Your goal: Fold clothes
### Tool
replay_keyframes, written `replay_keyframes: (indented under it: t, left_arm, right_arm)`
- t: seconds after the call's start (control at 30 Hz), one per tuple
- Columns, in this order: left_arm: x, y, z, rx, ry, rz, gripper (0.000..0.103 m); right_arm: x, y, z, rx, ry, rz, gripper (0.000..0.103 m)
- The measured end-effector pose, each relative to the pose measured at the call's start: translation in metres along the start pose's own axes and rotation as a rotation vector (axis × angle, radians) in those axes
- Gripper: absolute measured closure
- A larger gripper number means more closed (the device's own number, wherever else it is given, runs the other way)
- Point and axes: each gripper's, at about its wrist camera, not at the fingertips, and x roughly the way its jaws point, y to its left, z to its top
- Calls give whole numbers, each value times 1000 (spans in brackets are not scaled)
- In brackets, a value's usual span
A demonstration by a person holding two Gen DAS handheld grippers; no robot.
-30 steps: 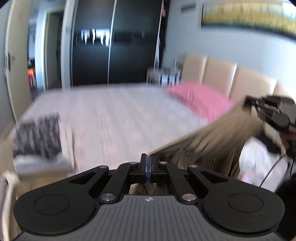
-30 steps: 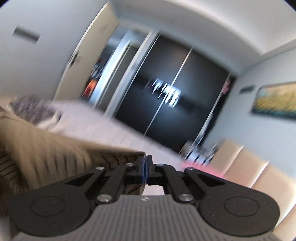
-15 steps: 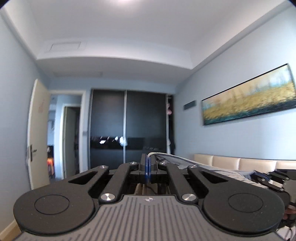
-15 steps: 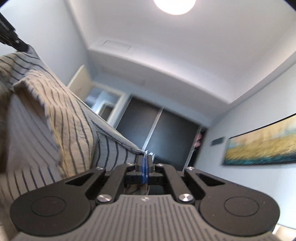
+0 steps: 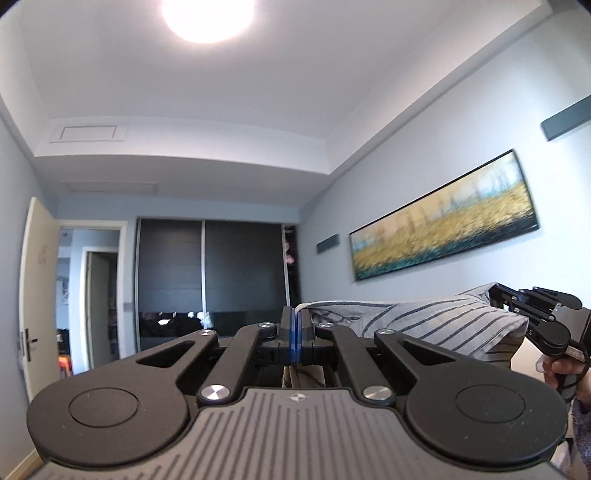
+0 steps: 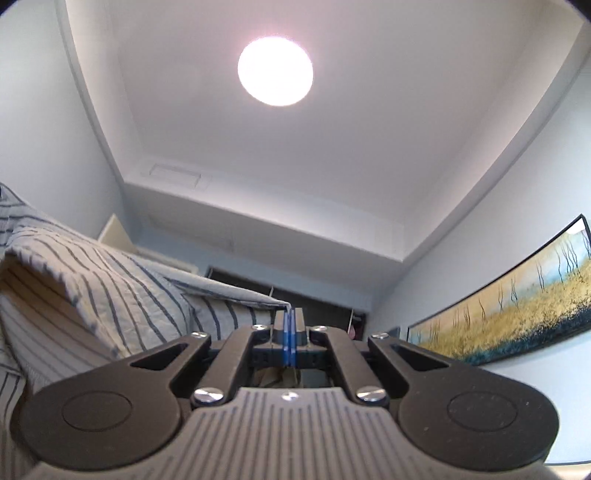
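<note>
A round ceiling light (image 5: 207, 16) glows at the top centre of the left wrist view, above a white recessed ceiling with a rectangular hatch (image 5: 88, 133) at upper left. A long framed painting (image 5: 445, 218) of a yellow field hangs on the pale blue wall at right. Dark sliding wardrobe doors (image 5: 208, 282) fill the centre, with something pink, perhaps clothing, beside them. A cream door (image 5: 37, 291) stands open at left.
</note>
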Motion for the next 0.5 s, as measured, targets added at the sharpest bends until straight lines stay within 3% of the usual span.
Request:
replay_keyframes:
  t: [0.17, 0.3, 0.5]
  left_arm:
    - [1, 8, 7, -13, -7, -40, 103]
    - [13, 22, 2, -29, 3, -68, 103]
    - [66, 46, -26, -35, 111, -47, 103]
  right_arm:
    - [-19, 2, 10, 1, -78, 11, 101]
    - [-18, 3, 2, -9, -85, 17, 101]
    - [22, 15, -46, -29, 24, 38, 101]
